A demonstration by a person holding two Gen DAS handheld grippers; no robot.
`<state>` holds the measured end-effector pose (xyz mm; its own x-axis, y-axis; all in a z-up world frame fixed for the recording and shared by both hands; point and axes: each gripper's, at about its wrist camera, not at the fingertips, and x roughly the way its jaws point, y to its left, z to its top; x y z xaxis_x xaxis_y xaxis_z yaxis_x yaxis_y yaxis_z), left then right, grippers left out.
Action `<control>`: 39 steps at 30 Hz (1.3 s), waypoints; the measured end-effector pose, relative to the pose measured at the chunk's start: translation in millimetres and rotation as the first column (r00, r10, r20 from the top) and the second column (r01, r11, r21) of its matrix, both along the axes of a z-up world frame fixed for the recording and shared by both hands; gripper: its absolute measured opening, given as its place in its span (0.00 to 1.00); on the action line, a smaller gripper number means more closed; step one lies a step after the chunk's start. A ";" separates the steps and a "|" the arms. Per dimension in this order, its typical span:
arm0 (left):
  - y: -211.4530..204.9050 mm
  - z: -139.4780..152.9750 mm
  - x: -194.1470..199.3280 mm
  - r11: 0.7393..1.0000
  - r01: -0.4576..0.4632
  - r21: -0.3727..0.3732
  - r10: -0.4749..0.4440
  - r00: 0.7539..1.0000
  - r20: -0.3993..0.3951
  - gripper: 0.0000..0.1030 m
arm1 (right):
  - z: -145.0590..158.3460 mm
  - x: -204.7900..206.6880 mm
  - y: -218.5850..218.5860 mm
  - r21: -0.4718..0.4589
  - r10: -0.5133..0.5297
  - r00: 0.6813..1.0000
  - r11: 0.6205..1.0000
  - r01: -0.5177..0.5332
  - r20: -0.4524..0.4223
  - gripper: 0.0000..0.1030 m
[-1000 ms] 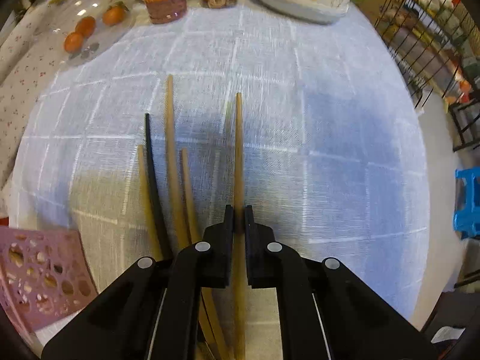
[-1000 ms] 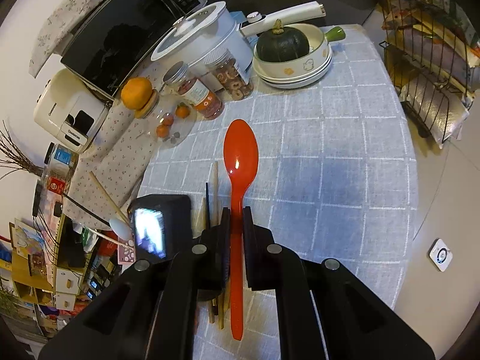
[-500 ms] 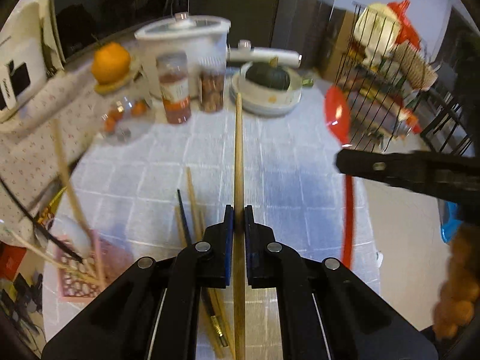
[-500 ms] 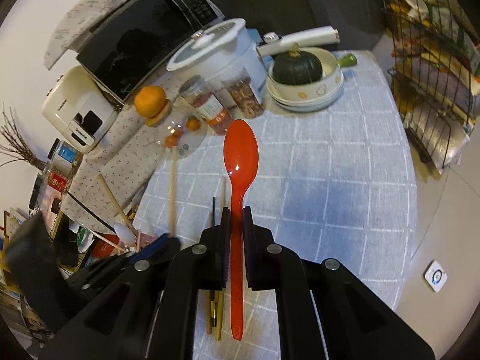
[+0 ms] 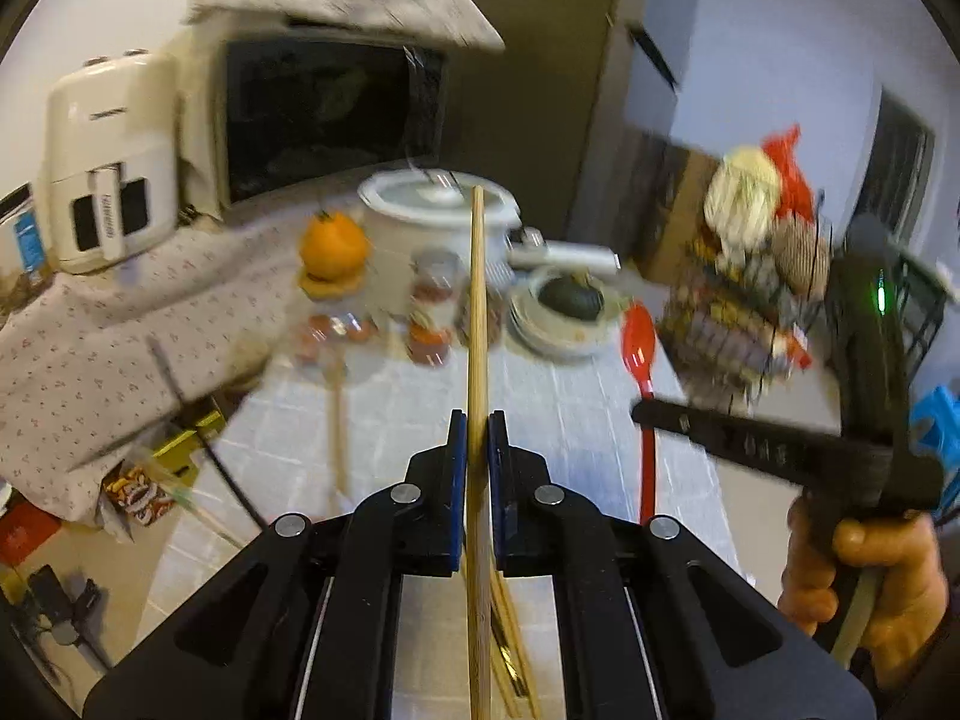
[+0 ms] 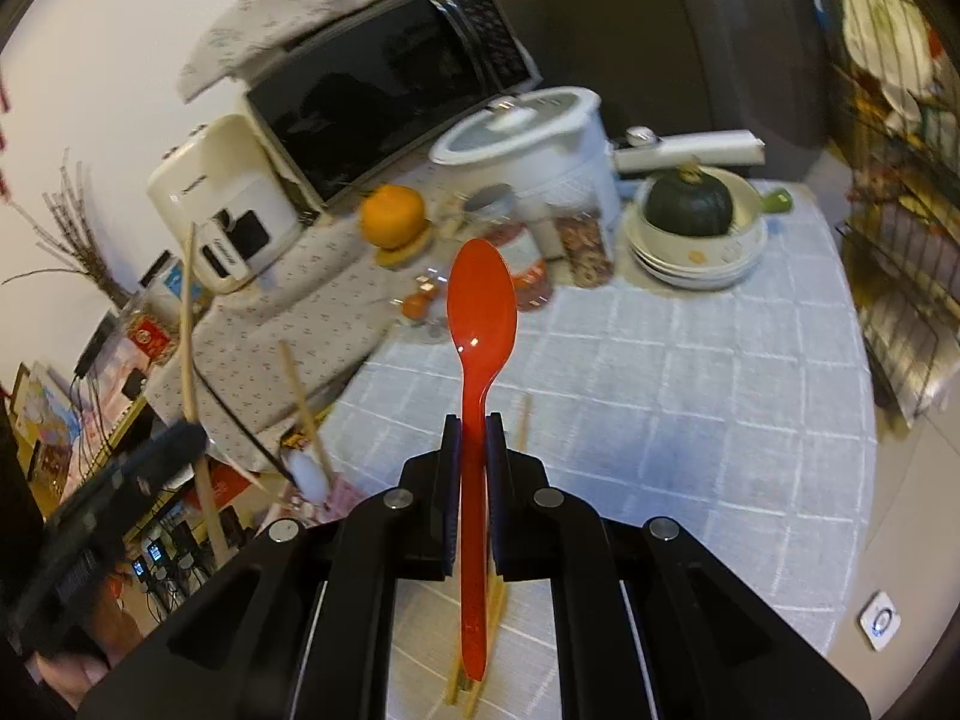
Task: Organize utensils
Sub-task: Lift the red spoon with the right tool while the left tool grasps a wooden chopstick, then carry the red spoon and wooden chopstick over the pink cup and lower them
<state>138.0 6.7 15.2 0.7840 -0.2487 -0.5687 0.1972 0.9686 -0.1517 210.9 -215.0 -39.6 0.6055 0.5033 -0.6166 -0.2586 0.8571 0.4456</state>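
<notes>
My left gripper is shut on a wooden chopstick and holds it up above the table, pointing at the back of the counter. My right gripper is shut on a red plastic spoon, bowl forward, above the tablecloth. In the left wrist view the right gripper and red spoon show at the right. Loose chopsticks lie on the cloth below the left gripper. In the right wrist view the left gripper shows at the left with its chopstick.
A pink perforated utensil holder with sticks stands at the table's left edge. At the back are a white pot, jars, stacked bowls with a green squash, an orange and a microwave. A wire rack stands right.
The left gripper has lifted and tilted up with its chopstick, away from the chopsticks on the cloth. The right gripper with the spoon has moved lower and closer to the table.
</notes>
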 end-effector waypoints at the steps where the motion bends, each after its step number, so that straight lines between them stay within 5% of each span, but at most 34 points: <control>1: 11.9 2.7 -1.4 1.000 -0.015 -0.018 0.016 1.000 0.026 0.06 | 2.8 -2.6 6.0 0.005 0.010 1.000 1.000 -0.010 0.022 0.08; 7: 74.7 -16.2 4.5 0.982 -0.107 -0.153 0.115 0.993 0.040 0.06 | 10.3 -13.0 32.1 0.042 0.044 0.993 0.998 -0.048 0.110 0.08; 15: 89.0 -35.5 9.9 0.971 -0.157 -0.178 0.186 0.970 0.156 0.06 | 17.5 -25.9 56.5 0.073 0.066 0.974 0.994 -0.083 0.218 0.08; 29: 78.1 -69.4 24.0 0.982 -0.182 -0.059 0.191 0.928 0.319 0.06 | 17.7 -31.8 62.2 0.082 0.095 0.962 0.989 -0.120 0.254 0.08; 39: 74.5 -88.7 18.9 0.981 -0.189 -0.028 0.189 0.935 0.301 0.06 | 20.3 -35.9 63.5 0.081 0.113 0.956 0.987 -0.140 0.270 0.08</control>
<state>156.8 81.2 -73.5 0.9510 -0.0784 -0.2990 0.0465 0.9926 -0.1124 175.0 -151.6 -19.3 0.6673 0.6362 -0.3873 -0.4819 0.7653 0.4268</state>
